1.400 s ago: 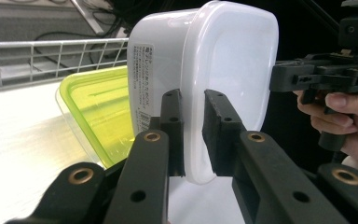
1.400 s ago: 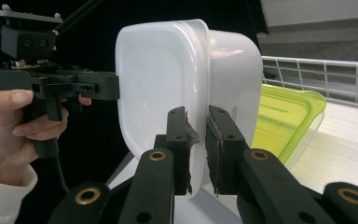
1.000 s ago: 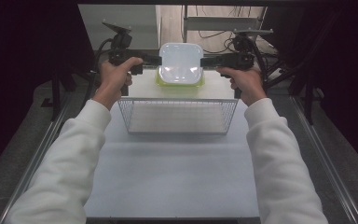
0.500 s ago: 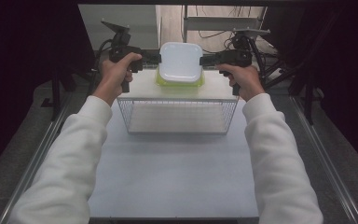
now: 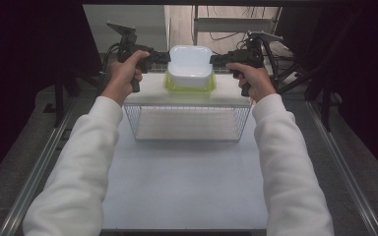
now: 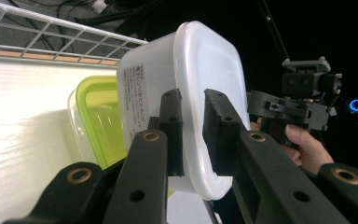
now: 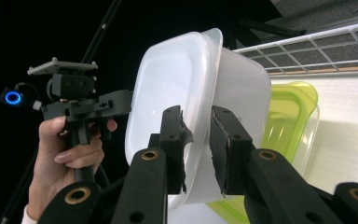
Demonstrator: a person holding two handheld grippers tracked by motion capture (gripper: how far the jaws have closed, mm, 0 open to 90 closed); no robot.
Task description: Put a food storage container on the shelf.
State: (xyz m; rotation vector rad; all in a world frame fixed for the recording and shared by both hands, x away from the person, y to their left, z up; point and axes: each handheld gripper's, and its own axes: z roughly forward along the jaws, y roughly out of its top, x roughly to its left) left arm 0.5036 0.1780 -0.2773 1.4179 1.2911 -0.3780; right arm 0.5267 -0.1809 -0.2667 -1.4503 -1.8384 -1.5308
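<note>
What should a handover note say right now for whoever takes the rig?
Left gripper: shut on the rim of the white tub, at its left side.
Right gripper: shut on the same rim, at the opposite side.
White tub: held up between both grippers, above the green-lidded box, which sits on the table just behind the wire basket.
Done: tub gripped from both sides and raised off the box.
Left: carry it to wherever it goes, possibly the basket, which has nothing in it; keep both grips level so the tub does not tip.
</note>
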